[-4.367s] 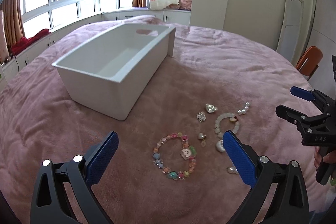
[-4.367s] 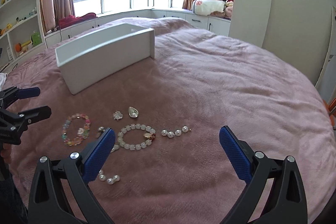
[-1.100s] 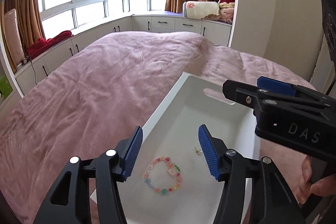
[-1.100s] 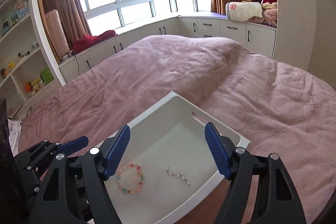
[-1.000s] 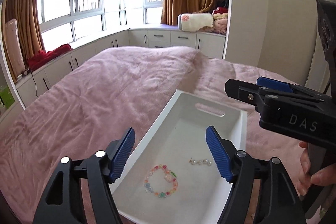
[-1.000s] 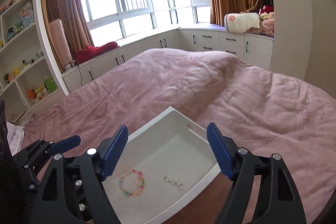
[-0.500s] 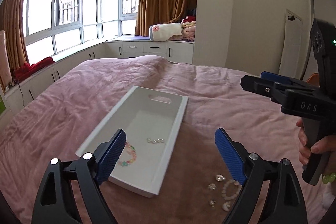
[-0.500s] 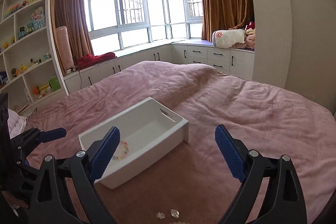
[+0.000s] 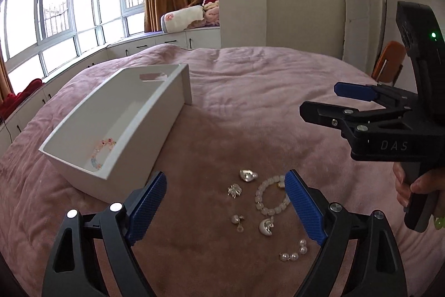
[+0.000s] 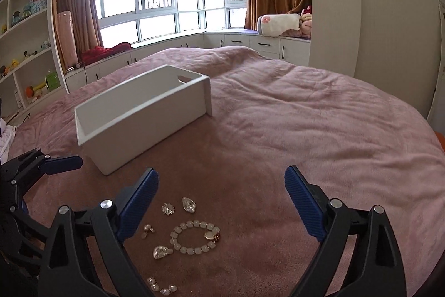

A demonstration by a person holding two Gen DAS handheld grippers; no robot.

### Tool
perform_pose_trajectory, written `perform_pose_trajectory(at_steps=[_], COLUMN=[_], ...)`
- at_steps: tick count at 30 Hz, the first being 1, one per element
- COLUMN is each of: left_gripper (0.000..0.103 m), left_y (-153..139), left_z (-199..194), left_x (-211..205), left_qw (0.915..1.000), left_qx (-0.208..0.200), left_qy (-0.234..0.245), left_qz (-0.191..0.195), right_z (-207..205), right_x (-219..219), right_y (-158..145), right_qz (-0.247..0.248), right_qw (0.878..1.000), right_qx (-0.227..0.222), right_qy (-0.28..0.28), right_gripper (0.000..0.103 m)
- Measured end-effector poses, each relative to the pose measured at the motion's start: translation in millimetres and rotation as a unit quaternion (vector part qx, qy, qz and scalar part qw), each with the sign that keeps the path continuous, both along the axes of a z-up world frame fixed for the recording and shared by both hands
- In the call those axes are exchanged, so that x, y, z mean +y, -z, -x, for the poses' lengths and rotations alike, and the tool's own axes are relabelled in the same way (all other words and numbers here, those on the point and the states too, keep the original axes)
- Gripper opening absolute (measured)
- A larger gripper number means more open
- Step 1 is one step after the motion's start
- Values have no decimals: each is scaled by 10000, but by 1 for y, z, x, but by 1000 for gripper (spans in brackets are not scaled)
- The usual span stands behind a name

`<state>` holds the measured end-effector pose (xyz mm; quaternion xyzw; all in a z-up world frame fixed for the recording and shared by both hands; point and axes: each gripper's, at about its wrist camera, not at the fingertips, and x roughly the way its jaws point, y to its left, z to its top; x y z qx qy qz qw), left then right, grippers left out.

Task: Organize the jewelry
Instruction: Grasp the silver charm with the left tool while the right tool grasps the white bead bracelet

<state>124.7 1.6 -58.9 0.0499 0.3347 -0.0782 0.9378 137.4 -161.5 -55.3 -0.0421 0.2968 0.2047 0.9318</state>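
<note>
A white box [image 9: 144,130] stands on the pink bed with a colourful bead bracelet [image 9: 101,153] inside; the box also shows in the right wrist view [image 10: 144,124]. Loose jewelry lies in front of it: a white bead bracelet [image 9: 271,199] [image 10: 194,241], a silver heart charm [image 9: 247,175], a flower earring [image 9: 234,189], a pearl earring [image 9: 237,220], a moon-shaped charm [image 9: 265,226] and a short pearl strand [image 9: 293,252] [image 10: 161,287]. My left gripper [image 9: 225,209] is open and empty above the jewelry. My right gripper [image 10: 221,205] is open and empty too, to the right.
The pink blanket [image 10: 319,116] covers the whole bed. Windows, brown curtains and low white cabinets [image 10: 250,43] run along the back. Shelves with toys [image 10: 25,46] stand at the left. An orange chair [image 9: 388,61] and a white door are at the right.
Both grippers have pulled back from over the box and dropped low over the loose jewelry. The colourful bracelet and a pearl strand, on the bed 4.4 s ago, were in the box a second ago.
</note>
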Motion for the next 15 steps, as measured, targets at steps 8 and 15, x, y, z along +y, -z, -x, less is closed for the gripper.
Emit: perform_pose_trajectory(at_steps=[8,15], left_gripper=[83,64], left_y=[60,95], left_z=[-9,-23], left_x=[-1,4], left_qw=[9986,9950], left_qx=[522,965], left_qy=[-125,-206], left_qz=[38,140], right_z=[-14,-22], right_x=[-14,-1], right_y=[61,98], right_qz=[5,406], right_qw=[9983,9951], right_qx=[468,843], right_qy=[347,306], right_gripper=[85,74])
